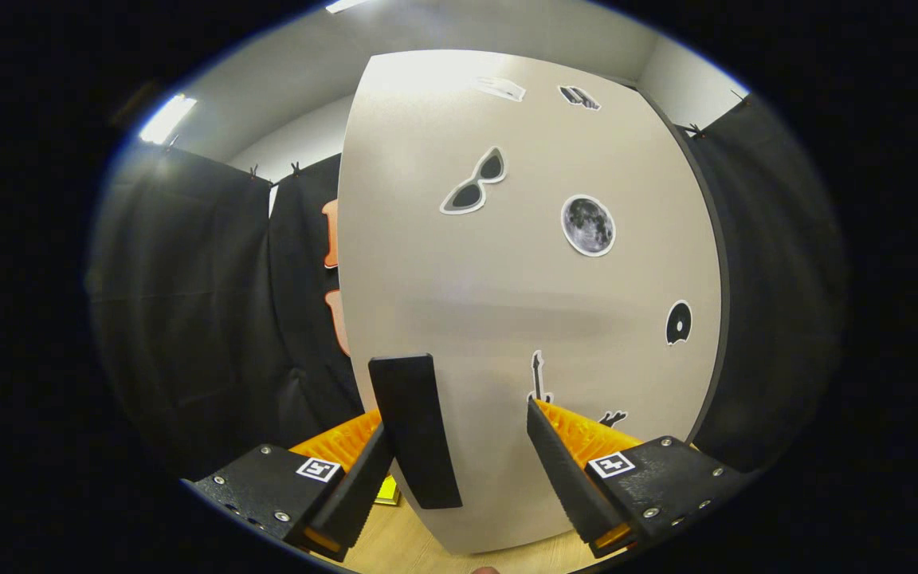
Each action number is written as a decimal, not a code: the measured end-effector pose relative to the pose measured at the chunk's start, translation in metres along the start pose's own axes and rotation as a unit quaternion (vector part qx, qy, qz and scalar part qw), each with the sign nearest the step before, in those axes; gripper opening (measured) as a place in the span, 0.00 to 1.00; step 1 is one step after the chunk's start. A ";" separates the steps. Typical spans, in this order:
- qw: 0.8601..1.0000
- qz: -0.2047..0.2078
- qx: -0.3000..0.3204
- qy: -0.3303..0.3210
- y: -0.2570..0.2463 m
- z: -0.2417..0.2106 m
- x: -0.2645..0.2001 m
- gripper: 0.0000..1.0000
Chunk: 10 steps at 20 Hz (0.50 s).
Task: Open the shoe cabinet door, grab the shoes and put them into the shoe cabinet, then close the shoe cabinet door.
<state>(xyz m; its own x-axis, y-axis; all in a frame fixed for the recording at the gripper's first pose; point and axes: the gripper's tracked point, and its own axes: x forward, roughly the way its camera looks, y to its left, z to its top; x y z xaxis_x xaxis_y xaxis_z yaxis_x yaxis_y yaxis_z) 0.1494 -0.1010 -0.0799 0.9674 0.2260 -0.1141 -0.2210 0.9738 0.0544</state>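
The shoe cabinet door (507,303) is a pale beige panel with small stickers, standing close in front of me. Its black upright handle (415,430) sits near the door's left edge. My gripper (457,418) is open, with the handle between the fingers. The handle lies right beside the left finger (363,478), and a wide gap separates it from the right finger (562,462). Whether the left finger touches the handle is unclear. The door hides the cabinet's inside.
Black cloth walls stand left (204,319) and right (770,279) of the cabinet. A light wooden surface (395,550) runs below the door. A small yellow object (387,490) lies on it, behind the left finger.
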 end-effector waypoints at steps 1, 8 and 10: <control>1.000 -0.007 -0.001 -0.001 0.000 0.000 0.002 0.97; 0.999 -0.053 -0.004 -0.006 0.002 0.000 0.014 0.97; 0.998 -0.066 -0.008 -0.008 0.002 0.000 0.015 0.97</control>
<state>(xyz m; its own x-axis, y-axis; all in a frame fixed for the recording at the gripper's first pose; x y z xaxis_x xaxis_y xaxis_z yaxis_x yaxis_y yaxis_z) 0.1640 -0.0956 -0.0812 0.9899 0.0959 -0.1040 -0.0939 0.9953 0.0242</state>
